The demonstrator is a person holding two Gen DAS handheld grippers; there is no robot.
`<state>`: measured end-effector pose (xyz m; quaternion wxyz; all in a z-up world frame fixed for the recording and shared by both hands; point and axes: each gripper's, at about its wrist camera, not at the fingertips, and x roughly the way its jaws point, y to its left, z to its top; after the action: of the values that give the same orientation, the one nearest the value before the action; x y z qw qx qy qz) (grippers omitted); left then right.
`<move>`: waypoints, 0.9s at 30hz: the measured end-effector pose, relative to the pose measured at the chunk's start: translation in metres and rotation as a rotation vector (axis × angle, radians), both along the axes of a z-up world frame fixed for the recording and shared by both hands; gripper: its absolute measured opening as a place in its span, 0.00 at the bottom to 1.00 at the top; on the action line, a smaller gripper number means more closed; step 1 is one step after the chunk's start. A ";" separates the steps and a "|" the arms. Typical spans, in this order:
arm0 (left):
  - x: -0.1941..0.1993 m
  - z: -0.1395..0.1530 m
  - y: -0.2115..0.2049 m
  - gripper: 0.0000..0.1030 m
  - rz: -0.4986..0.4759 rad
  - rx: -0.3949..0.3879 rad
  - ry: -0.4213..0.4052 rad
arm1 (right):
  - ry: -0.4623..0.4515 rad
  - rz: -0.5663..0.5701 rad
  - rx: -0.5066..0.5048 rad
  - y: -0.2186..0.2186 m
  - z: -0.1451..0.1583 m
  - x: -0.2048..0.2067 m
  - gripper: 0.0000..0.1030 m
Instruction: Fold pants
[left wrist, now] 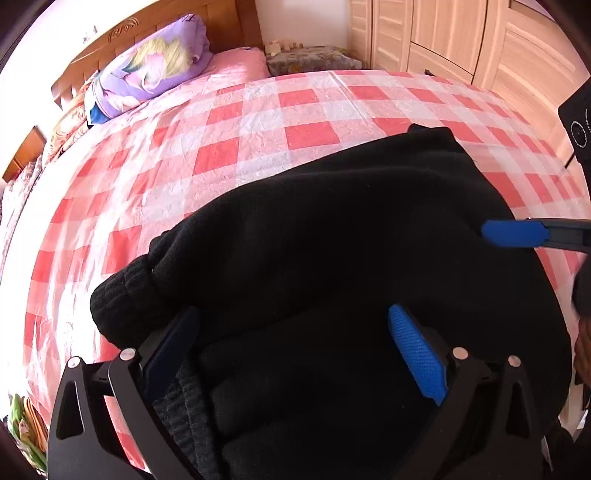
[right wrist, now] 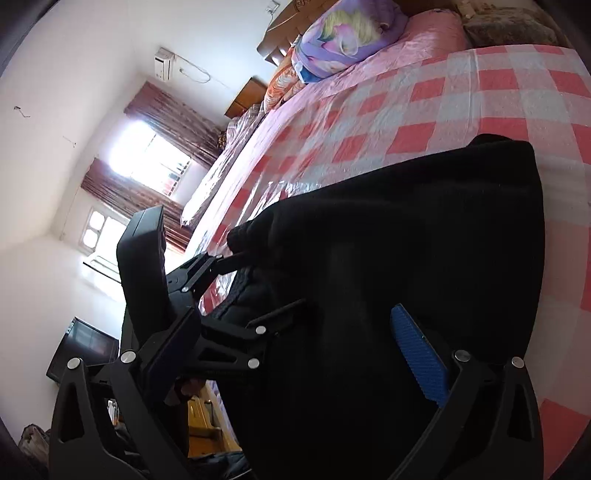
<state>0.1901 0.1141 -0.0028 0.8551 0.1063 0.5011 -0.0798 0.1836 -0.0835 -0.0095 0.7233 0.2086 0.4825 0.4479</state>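
The 2 grippers, left gripper [left wrist: 295,332] and right gripper [right wrist: 295,332], both spread wide, straddle the black pants [left wrist: 351,229] bunched on the checked bedspread [left wrist: 258,122], probably releasing a fold.

Matt black knit pants [left wrist: 332,240] (ribbed cuff [left wrist: 122,295])

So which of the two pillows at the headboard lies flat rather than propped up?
The plain pink pillow lies flat on the bed; the purple floral pillow beside it leans up against the wooden headboard.
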 end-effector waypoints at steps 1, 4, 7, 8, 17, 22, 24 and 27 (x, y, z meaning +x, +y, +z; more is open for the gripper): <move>-0.001 0.002 0.001 0.98 -0.003 -0.002 0.008 | -0.002 0.005 0.010 0.000 0.002 0.000 0.96; 0.001 0.009 0.011 0.98 0.014 -0.065 0.032 | 0.040 0.014 0.015 0.002 -0.011 -0.002 0.96; 0.001 0.008 0.014 0.98 0.011 -0.088 0.059 | -0.018 0.012 -0.005 -0.002 -0.009 -0.017 0.96; 0.001 0.005 0.013 0.98 0.005 -0.085 0.056 | -0.011 -0.012 -0.009 -0.006 -0.006 -0.020 0.96; -0.059 0.009 0.031 0.98 0.065 -0.088 -0.098 | -0.094 -0.037 -0.074 -0.017 -0.003 -0.068 0.96; -0.105 0.016 0.048 0.98 0.115 -0.163 -0.213 | -0.240 -0.050 -0.170 -0.008 0.012 -0.100 0.96; -0.110 0.010 0.044 0.98 0.106 -0.112 -0.227 | -0.325 -0.069 -0.288 0.001 0.003 -0.113 0.96; -0.109 -0.002 0.044 0.99 0.104 -0.111 -0.222 | -0.429 -0.062 -0.425 0.021 -0.006 -0.128 0.96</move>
<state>0.0809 0.1581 -0.0045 0.9128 0.0409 0.4031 -0.0510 0.0553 -0.0621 -0.0150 0.8494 -0.0324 0.3950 0.3485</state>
